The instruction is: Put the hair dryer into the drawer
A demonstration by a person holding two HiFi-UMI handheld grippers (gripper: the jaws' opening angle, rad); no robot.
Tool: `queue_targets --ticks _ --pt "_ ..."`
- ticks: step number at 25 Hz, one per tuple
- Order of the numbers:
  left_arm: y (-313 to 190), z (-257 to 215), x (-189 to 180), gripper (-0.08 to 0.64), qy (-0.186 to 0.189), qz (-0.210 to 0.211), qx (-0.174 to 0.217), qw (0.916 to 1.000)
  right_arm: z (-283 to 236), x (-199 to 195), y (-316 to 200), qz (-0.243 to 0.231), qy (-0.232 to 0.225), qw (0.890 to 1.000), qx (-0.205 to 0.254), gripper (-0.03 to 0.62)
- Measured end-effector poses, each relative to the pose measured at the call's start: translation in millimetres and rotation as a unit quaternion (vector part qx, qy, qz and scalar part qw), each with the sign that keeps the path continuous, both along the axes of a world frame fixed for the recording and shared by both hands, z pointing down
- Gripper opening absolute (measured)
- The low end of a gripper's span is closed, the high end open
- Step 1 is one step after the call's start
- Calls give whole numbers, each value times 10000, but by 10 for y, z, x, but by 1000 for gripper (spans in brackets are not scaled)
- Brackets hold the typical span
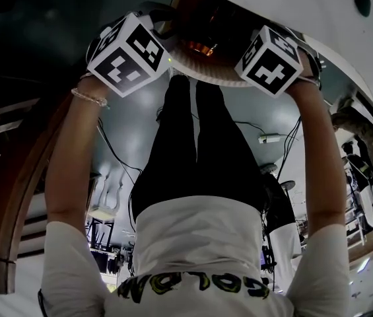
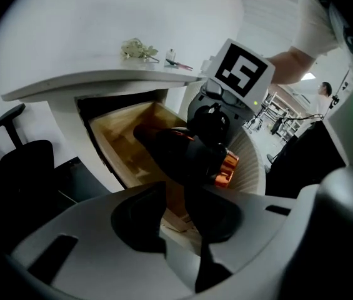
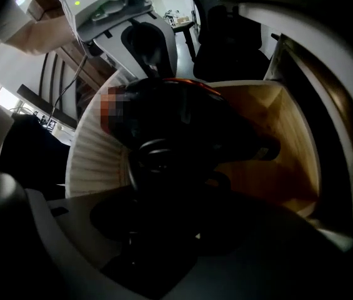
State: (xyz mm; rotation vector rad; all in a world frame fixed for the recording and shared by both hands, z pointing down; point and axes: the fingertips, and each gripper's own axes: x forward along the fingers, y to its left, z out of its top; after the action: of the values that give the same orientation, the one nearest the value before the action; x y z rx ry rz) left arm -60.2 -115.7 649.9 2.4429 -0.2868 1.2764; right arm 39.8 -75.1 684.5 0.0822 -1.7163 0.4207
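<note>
A black hair dryer (image 2: 182, 152) with a copper-orange nozzle end (image 2: 227, 166) hangs over the open wooden drawer (image 2: 123, 136), held between my two grippers. In the left gripper view its dark lower part runs down between the jaws of my left gripper (image 2: 176, 220), which is shut on it. My right gripper (image 2: 212, 122) grips the dryer's top from the far side. In the right gripper view the hair dryer (image 3: 182, 124) fills the space ahead of my right gripper (image 3: 164, 230), with the left gripper (image 3: 148, 52) on its far end. The drawer (image 3: 276, 111) lies under it.
The drawer has a white ribbed front (image 2: 250, 161) (image 3: 95, 155) and sits under a white desk top (image 2: 101, 77) with a small plant (image 2: 137, 47). A black office chair (image 2: 20, 149) stands left of the desk. In the head view both marker cubes (image 1: 130, 51) (image 1: 270, 59) cover the jaws.
</note>
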Motion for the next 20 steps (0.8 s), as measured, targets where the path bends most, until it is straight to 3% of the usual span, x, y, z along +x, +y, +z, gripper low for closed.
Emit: queue_targets --ticks 11,20 --pt "19 2 -39 110 291 -128 -270 9991 268 -141 -163 -299 670 9962 474 253" --pt "2 20 12 106 278 -257 -220 9990 481 -154 -248 -357 1183 9901 662 253"
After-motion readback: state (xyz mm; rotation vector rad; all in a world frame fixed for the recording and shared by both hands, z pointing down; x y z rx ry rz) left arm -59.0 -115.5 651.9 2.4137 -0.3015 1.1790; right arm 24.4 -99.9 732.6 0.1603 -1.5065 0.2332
